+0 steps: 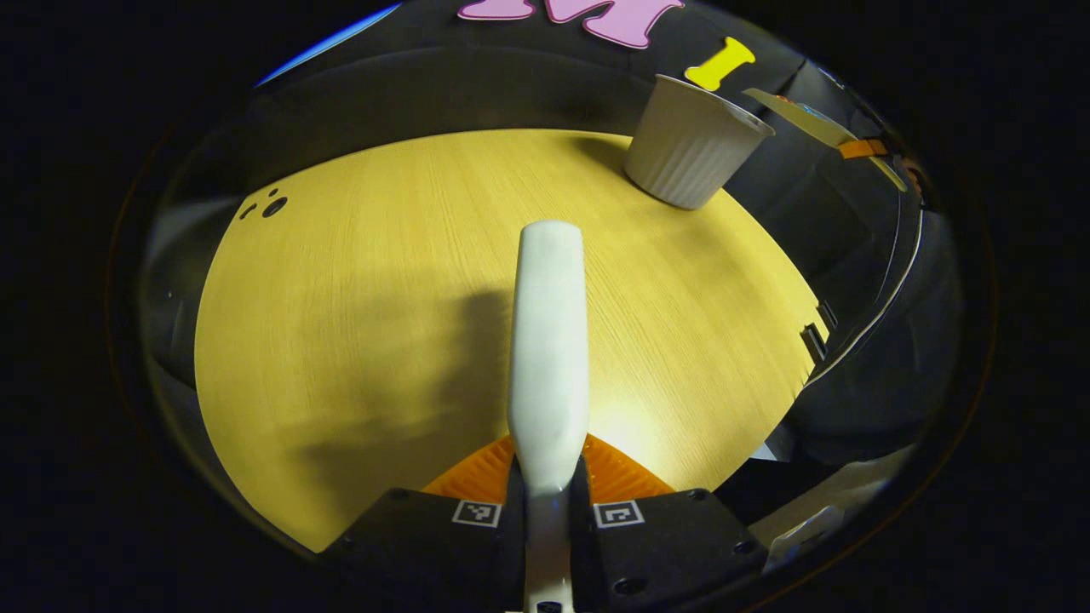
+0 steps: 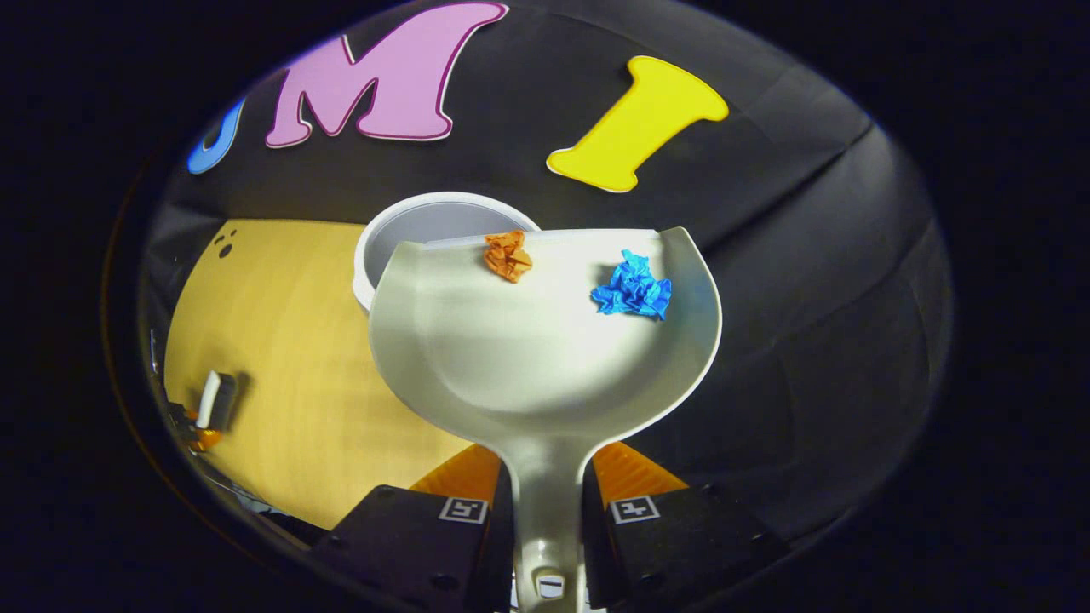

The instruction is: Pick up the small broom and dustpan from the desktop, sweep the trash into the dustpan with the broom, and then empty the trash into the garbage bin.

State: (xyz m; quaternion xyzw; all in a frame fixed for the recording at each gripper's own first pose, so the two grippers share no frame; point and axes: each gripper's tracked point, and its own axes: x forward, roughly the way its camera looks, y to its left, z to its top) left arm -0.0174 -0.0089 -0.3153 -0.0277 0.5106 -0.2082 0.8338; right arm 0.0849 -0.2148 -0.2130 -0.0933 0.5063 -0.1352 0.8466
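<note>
Judging by the wooden desktop (image 1: pixel 358 323), swept bare in both views, sweeping looks done and only the emptying is left. The white ribbed garbage bin (image 1: pixel 690 145) stands at its far edge, at one o'clock in the left gripper view. In the right gripper view the right gripper (image 2: pixel 545 502) is clenched on the handle of the dustpan (image 2: pixel 528 349), held with its lip over the bin's rim at twelve o'clock. A blue paper wad (image 2: pixel 633 288) at one o'clock and an orange paper wad (image 2: pixel 507 254) lie near that lip, not yet tipped out. The left gripper (image 1: pixel 547 502) grasps the broom handle (image 1: pixel 549 340), pointing forward.
</note>
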